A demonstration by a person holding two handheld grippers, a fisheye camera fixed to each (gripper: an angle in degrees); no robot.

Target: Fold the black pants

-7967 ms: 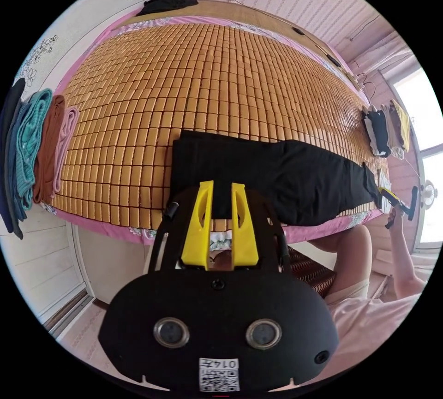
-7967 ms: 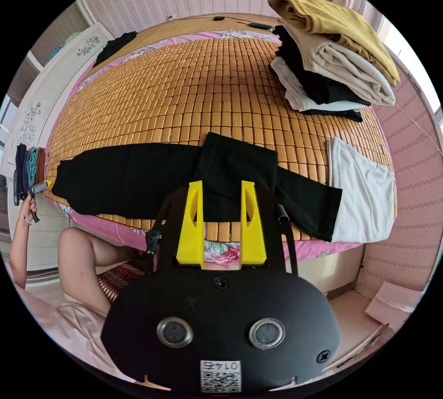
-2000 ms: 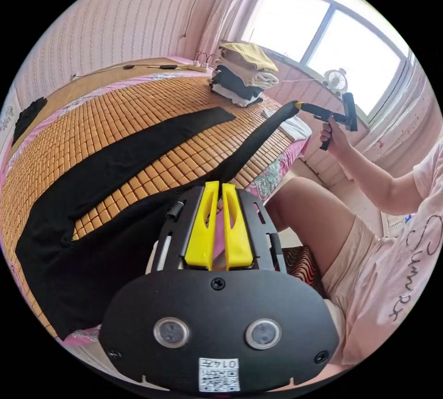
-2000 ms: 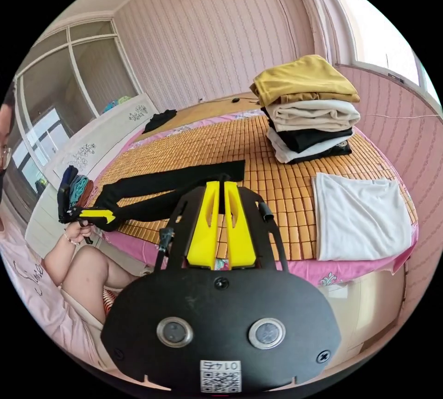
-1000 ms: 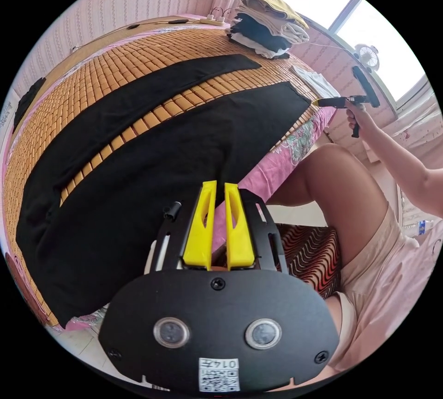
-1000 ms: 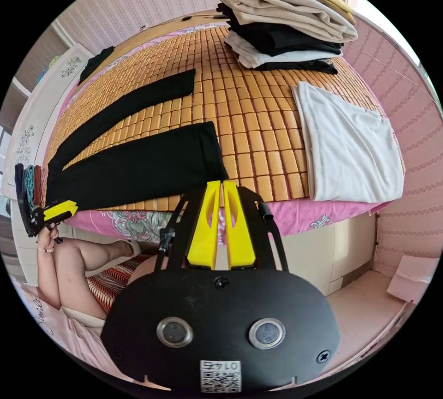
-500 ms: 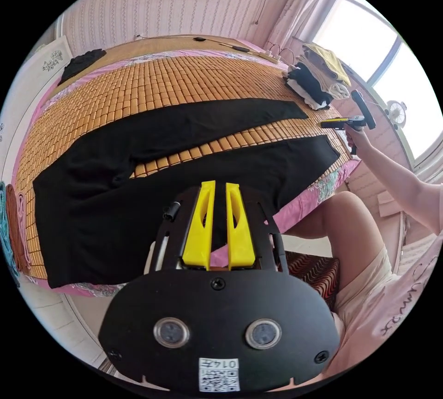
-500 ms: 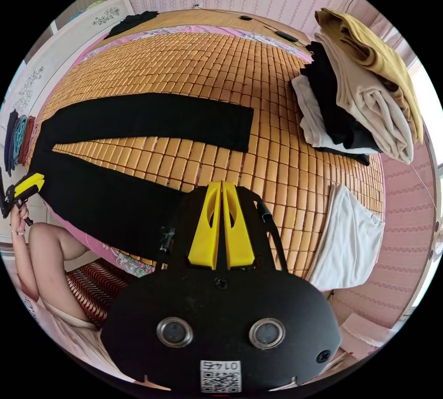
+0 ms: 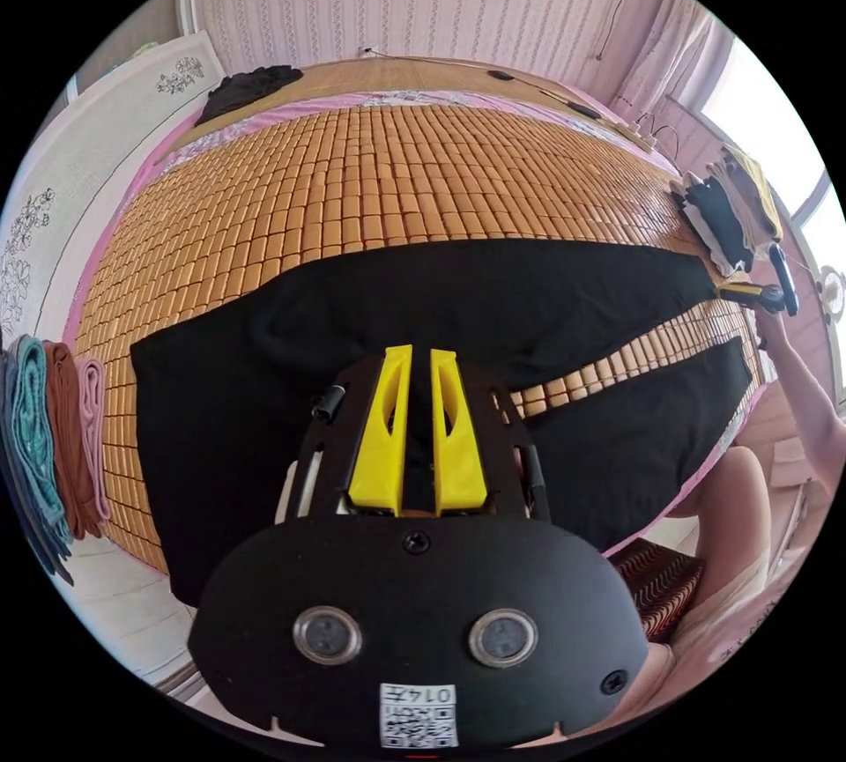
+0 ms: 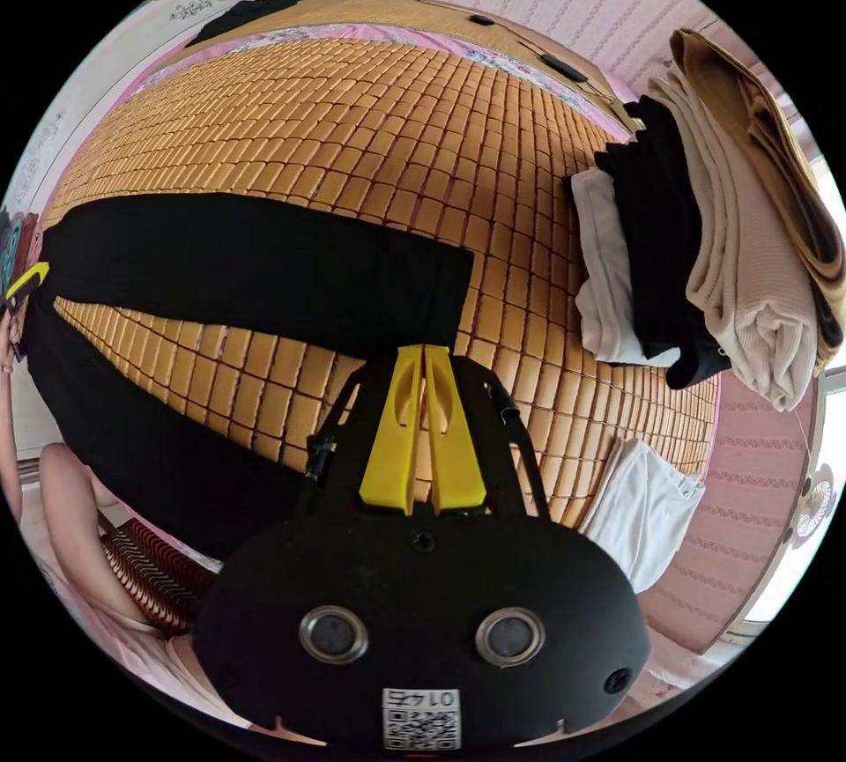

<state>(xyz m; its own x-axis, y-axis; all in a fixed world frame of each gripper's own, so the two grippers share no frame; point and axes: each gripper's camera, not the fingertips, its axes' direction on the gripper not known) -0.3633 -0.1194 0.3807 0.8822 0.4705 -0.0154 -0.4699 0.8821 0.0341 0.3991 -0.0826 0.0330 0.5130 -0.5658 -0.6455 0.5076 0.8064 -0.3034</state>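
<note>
The black pants (image 9: 264, 357) lie flat on the bamboo mat (image 9: 352, 172) with the two legs spread in a V. My left gripper (image 9: 416, 357) hovers over the waist and crotch end, its jaws a narrow gap apart with black cloth showing behind them. In the right gripper view the far leg (image 10: 247, 260) runs across the mat, and my right gripper (image 10: 423, 352) sits at its hem corner with jaws together; whether cloth is pinched I cannot tell. The right gripper (image 9: 736, 291) also shows at that hem, and the left gripper (image 10: 26, 279) at the waist end.
A stack of folded clothes (image 10: 705, 207) stands at the bed's right end, with a white cloth (image 10: 639, 489) beside it. Rolled clothes (image 9: 53, 436) line the left edge. A dark garment (image 9: 247, 84) lies at the far side. The person's leg (image 9: 731, 498) is by the bed's near edge.
The folded pants were lifted, shaken out and laid flat with legs apart. The left gripper has come over the waist; the right gripper has gone from the near leg's hem to the far leg's.
</note>
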